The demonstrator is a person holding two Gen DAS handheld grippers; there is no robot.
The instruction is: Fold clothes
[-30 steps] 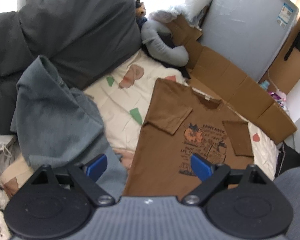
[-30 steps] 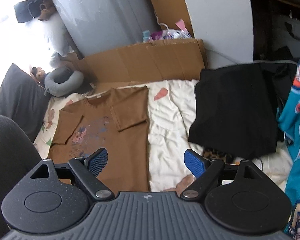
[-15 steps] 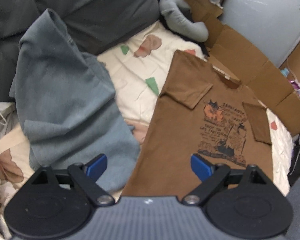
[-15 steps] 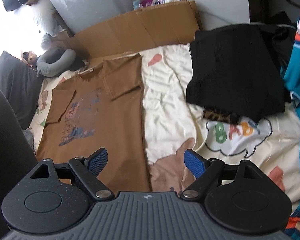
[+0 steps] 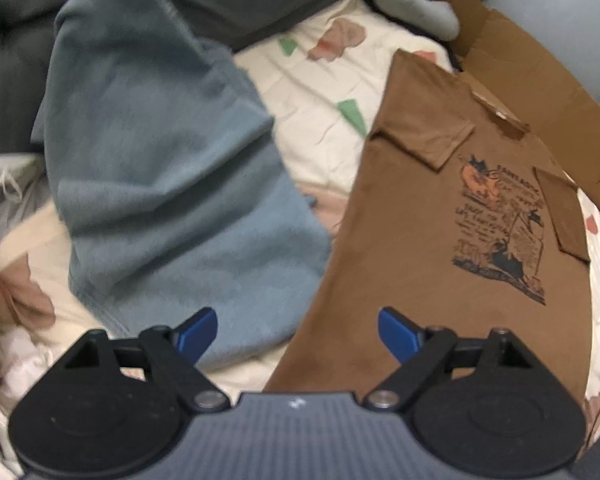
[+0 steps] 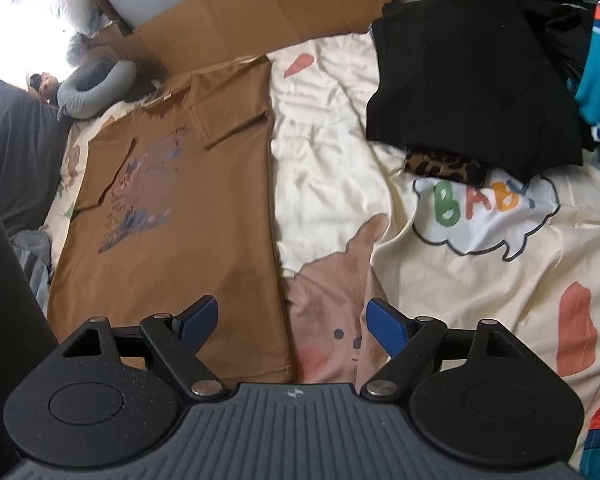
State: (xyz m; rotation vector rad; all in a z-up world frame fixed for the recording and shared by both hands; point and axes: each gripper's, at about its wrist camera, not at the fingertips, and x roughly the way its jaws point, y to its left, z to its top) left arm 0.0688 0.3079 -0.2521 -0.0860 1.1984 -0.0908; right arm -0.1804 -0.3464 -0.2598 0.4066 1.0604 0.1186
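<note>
left gripper (image 5: 298, 330) jaws wide, just narrowing, nothing clamped, above hem's left corner | right gripper (image 6: 288, 322) likewise, above right hem corner | brown printed cotton T-shirt (image 6: 172, 216) flat on cream cartoon bedsheet (image 6: 480, 272), sleeves folded inward | blue-grey towel (image 5: 160, 168) beside it

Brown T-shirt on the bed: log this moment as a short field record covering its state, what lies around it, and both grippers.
garment: brown T-shirt, flat on the bedsheet, print side up
sleeves: both folded in over the chest
left of shirt: grey-blue garment, crumpled
right of shirt: black garment, lying apart from it
left gripper: open, empty, above the shirt's lower left edge
right gripper: open, empty, above the lower right corner
jaws: both have just been closing slightly
</note>
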